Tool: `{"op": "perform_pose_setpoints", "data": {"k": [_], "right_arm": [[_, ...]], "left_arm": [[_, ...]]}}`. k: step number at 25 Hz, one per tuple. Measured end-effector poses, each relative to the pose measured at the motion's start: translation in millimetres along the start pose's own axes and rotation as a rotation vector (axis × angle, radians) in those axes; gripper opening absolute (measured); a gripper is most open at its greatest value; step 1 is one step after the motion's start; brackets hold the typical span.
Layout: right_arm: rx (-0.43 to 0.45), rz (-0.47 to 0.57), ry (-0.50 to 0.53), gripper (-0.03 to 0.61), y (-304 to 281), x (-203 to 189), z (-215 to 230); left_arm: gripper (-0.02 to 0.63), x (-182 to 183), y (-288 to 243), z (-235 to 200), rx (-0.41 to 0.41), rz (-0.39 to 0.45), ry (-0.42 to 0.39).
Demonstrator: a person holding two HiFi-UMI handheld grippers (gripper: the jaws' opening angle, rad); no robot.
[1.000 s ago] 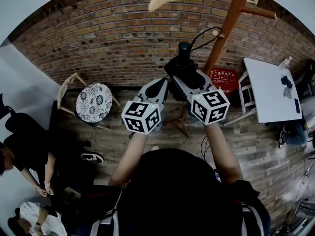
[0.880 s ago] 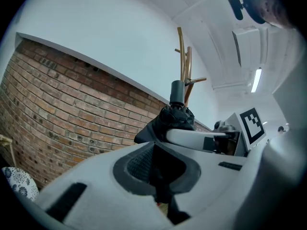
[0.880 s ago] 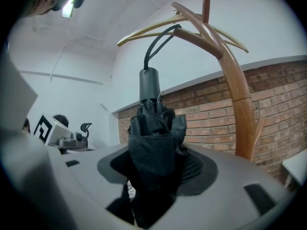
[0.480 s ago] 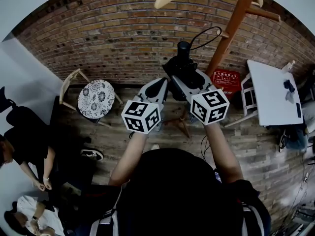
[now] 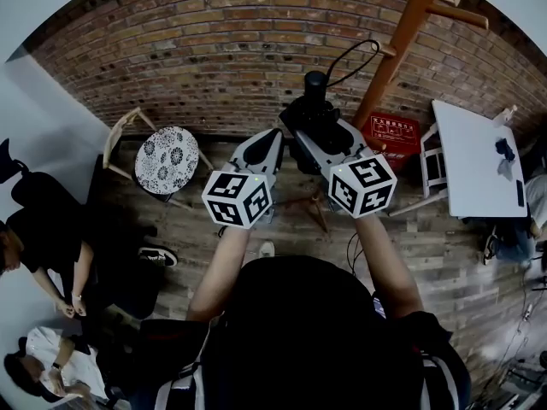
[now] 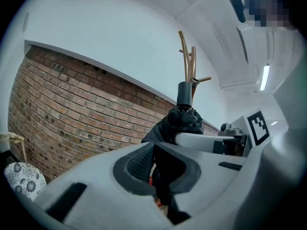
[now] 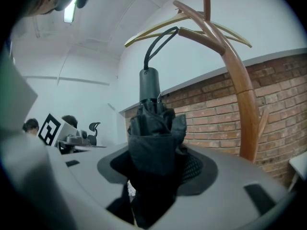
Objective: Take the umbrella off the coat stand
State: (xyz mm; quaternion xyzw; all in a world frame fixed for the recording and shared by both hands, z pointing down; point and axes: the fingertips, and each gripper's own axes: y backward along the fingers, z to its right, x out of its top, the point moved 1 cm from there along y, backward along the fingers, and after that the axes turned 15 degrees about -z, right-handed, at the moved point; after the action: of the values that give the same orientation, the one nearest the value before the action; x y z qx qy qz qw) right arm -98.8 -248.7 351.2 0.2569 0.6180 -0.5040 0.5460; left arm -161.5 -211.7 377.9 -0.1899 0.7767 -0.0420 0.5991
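A black folded umbrella [image 5: 314, 118] hangs upright by its strap loop [image 5: 355, 54], which lies over a peg of the wooden coat stand [image 5: 402, 37]. My right gripper [image 5: 318, 137] is shut on the umbrella's bunched fabric just below the handle. In the right gripper view the umbrella [image 7: 156, 133] fills the gap between the jaws, and the loop [image 7: 160, 42] reaches up to the coat stand [image 7: 242, 99]. My left gripper [image 5: 275, 141] sits just left of the umbrella, jaws a little apart. In its own view the umbrella [image 6: 180, 121] stands right beyond the jaws, a sliver of background showing beside it.
A brick wall [image 5: 188, 67] runs behind the stand. A chair with a patterned cushion [image 5: 165, 171] stands to the left, a red box [image 5: 391, 132] at the stand's foot, a white table [image 5: 470, 156] and chair [image 5: 425, 165] to the right. People [image 5: 43, 254] sit at far left.
My left gripper has drifted slightly to the left. The right gripper keeps its hold on the umbrella, and the strap stays over the peg.
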Motion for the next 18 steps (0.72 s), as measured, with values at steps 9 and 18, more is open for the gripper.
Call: {"op": "perform_pose_setpoints", "data": {"k": [9,18], "right_arm": [[0.038,-0.018,0.001,0.247,26.7,-24.9,7.1],[0.088,-0.026,-0.005,0.249,46.7,-44.8,9.7]], "left_arm": [[0.017,-20.0,-5.1,31.4,0.028,0.004,0.022],[0.017,-41.5,-2.6,52.9,0.077,-0.002,0.044]]}}
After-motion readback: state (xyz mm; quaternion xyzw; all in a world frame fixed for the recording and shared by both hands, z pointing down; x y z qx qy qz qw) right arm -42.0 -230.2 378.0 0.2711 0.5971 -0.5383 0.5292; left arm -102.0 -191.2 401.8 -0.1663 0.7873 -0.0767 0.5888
